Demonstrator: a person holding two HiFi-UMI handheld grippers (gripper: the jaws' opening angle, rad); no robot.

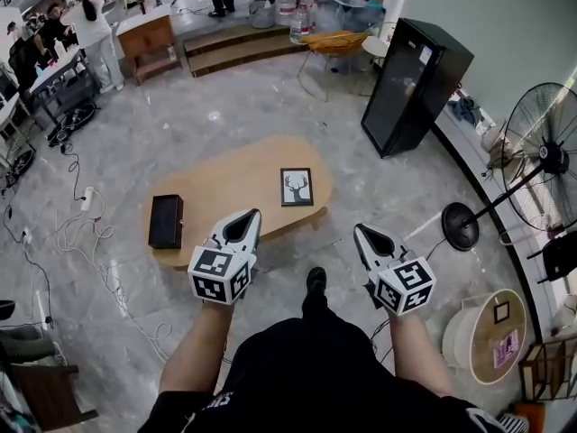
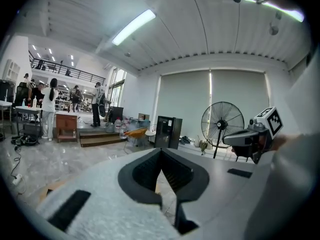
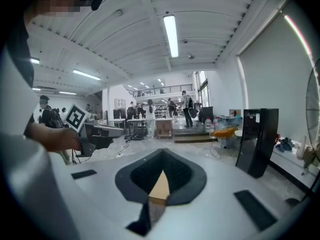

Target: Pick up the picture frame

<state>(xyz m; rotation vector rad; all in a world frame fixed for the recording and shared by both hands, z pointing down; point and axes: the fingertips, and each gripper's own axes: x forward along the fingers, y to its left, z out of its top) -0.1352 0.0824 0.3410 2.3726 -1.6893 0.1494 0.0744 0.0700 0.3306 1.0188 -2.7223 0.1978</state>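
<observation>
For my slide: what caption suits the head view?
Left gripper and right gripper, both shut, face a wooden table with a picture frame and black box.

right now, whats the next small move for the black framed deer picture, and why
Probably open the left gripper: both it and the right gripper are shut, and the black-framed deer picture lies flat, untouched, on the light wooden table.
</observation>
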